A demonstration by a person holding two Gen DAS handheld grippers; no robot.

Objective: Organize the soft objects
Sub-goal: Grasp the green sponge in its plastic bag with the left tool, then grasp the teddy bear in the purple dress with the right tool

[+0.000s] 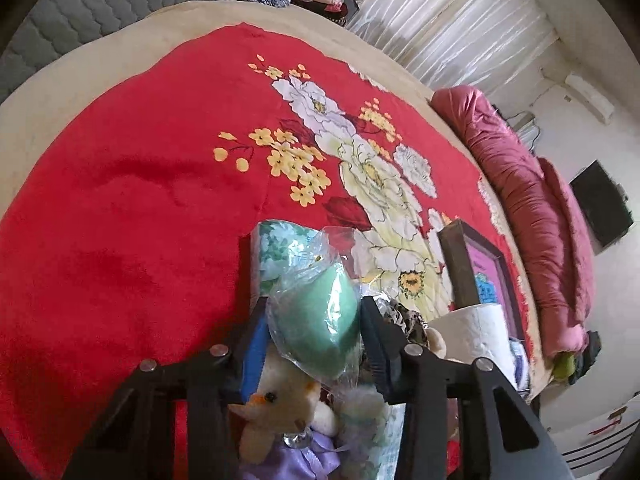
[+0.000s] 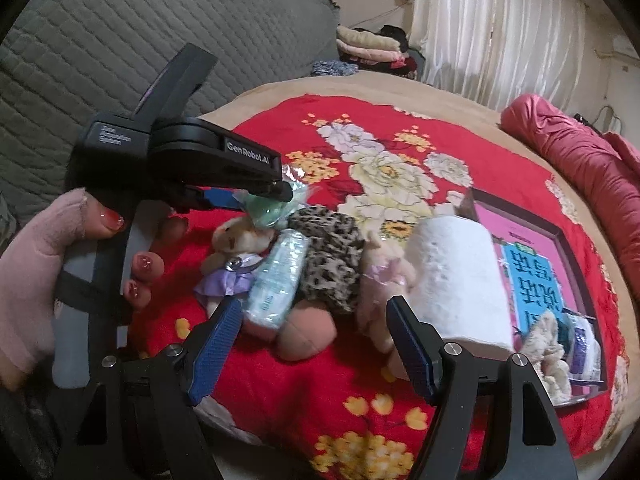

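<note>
My left gripper [image 1: 314,312] is shut on a green sponge in a clear plastic bag [image 1: 316,320], held above a pile of soft things on the red flowered blanket [image 1: 140,200]. The right wrist view shows that gripper [image 2: 280,192] with the bagged green sponge [image 2: 264,208] over a cream plush toy in a purple dress [image 2: 236,240]. Beside it lie a pale tissue pack [image 2: 276,280], a leopard-print cloth [image 2: 332,256], a pink plush [image 2: 380,280] and a peach ball [image 2: 308,332]. My right gripper [image 2: 316,320] is open and empty, above the peach ball.
A white paper roll [image 2: 452,276] stands at the edge of a dark-framed box with a pink lining [image 2: 556,236] that holds a blue book and packets. A rolled red quilt [image 2: 580,152] lies along the bed's right side. Folded clothes [image 2: 368,48] are stacked at the far end.
</note>
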